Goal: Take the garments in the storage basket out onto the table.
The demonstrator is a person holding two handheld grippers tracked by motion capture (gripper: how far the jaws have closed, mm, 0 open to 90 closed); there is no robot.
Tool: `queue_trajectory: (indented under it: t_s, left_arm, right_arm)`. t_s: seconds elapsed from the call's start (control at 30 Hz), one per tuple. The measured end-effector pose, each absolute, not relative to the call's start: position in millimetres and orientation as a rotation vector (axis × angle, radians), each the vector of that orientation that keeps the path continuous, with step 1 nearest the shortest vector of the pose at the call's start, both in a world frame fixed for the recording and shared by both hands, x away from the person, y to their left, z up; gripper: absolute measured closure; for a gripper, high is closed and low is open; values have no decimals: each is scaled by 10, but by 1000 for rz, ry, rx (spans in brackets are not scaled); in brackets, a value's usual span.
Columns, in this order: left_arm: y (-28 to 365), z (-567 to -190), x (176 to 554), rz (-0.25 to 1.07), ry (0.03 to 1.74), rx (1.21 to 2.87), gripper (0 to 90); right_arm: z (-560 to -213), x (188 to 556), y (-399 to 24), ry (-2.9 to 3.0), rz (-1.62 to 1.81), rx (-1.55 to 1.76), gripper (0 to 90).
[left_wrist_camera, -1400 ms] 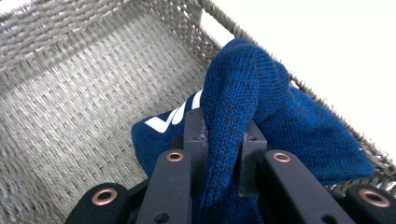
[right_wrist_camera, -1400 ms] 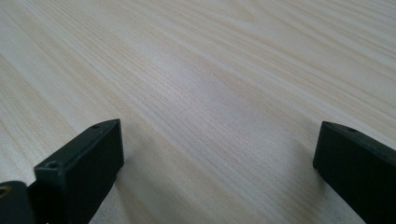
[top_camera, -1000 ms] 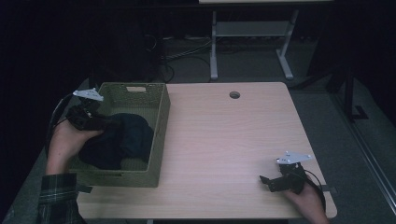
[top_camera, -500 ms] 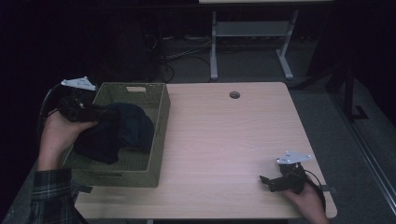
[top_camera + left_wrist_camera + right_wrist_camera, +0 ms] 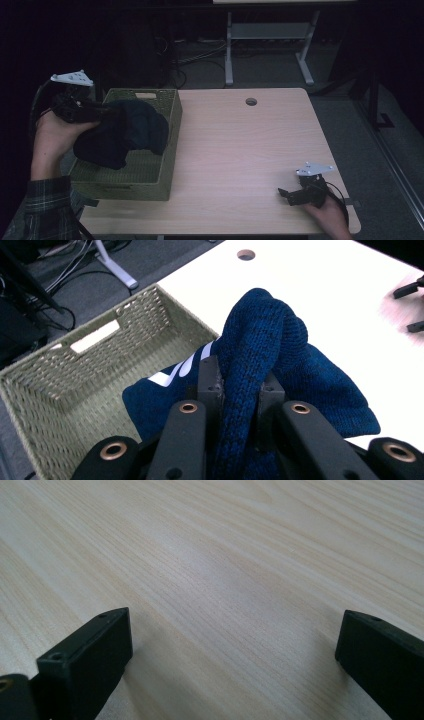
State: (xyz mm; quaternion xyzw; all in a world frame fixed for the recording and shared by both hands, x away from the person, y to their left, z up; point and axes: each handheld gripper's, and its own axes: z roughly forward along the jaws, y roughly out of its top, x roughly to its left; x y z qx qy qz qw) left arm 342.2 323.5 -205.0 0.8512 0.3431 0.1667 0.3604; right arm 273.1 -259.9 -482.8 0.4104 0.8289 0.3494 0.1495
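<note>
A dark blue knitted garment with a white mark hangs over the green woven basket at the table's left. My left gripper is shut on a fold of the garment, its pads pressing the knit from both sides above the basket. Near the table's front right corner my right gripper rests low over the wood, open, with bare tabletop between its fingers.
The light wooden table has a round cable hole near its far edge. A white desk frame and cables stand on the dark floor behind. The right gripper also appears far off in the left gripper view.
My left gripper has risen with the garment, lifting it out of the basket's bottom. The right gripper has stayed in place.
</note>
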Motion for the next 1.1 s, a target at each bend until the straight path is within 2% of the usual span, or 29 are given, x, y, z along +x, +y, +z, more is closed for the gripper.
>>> queue_trajectory:
  t_s: [0.57, 1.1]
  left_arm:
    - [3026, -1757, 3408, 468, 821, 2165, 788]
    - [2655, -1672, 3434, 429, 755, 2143, 787]
  right_arm:
    - [-4828, 2731, -2599, 2382, 1004, 1179, 14]
    - [-4827, 2731, -2599, 2382, 1004, 1179, 14]
